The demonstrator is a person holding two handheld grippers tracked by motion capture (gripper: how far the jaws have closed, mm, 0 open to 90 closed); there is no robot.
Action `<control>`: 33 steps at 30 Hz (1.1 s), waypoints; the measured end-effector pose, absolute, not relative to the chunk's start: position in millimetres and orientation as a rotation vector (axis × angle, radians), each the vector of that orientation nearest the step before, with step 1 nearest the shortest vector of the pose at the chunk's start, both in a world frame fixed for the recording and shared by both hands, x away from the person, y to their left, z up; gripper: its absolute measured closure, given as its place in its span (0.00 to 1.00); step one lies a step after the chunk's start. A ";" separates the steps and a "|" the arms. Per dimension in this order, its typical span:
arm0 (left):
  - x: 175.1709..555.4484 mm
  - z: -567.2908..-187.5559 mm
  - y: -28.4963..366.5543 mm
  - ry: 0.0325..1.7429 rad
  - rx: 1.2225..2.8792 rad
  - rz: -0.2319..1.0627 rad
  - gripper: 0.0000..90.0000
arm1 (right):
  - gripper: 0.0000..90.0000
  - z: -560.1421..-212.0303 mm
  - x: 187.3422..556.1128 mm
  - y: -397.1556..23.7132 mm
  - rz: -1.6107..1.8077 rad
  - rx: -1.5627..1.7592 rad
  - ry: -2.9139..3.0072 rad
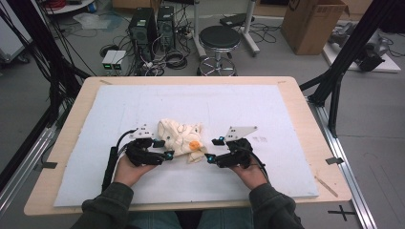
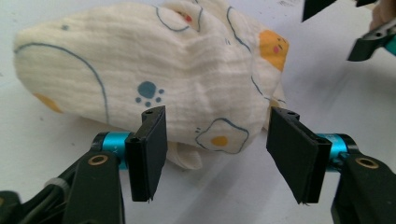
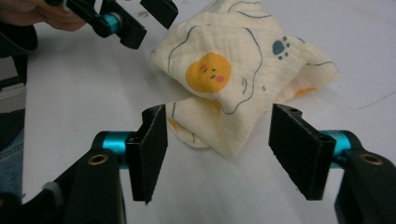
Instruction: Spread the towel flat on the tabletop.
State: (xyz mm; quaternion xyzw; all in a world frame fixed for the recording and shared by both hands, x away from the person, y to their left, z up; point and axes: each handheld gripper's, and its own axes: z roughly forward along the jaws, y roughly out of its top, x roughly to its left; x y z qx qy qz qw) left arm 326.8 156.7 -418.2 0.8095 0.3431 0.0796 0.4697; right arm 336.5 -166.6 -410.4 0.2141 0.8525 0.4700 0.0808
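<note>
Left hand-held gripper (image 1: 168,149) and right hand-held gripper (image 1: 210,149) face inward, jaws apart.

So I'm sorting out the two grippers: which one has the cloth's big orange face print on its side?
The right gripper. On the crumpled cream cloth, the orange face print faces it; the left gripper is at the opposite end.

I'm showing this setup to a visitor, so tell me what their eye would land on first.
First, the crumpled cream cloth printed with fried eggs and blue paw marks, lying in a heap near the middle of the white mat. Next, the two black grippers flanking it: the left gripper at its left edge and the right gripper at its right, both with jaws open and not gripping the cloth. Beyond the table, a black stool stands among cables.
</note>
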 end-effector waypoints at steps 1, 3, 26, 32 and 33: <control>326.9 -418.8 156.0 0.838 1.983 0.190 0.42 | 0.43 -411.7 338.6 -163.6 1.401 0.642 2.558; 327.8 -420.0 155.0 0.831 1.981 0.198 0.41 | 0.46 -414.4 342.6 -158.6 1.389 0.633 2.560; 338.7 -431.0 141.0 0.800 2.078 0.309 0.88 | 0.93 -430.0 361.3 -145.4 1.309 0.621 2.633; 333.8 -417.8 148.4 0.759 2.060 0.295 0.92 | 0.95 -423.8 358.3 -147.8 1.355 0.595 2.622; 331.9 -415.1 150.1 0.756 2.048 0.296 0.93 | 0.95 -419.0 355.5 -149.5 1.375 0.582 2.611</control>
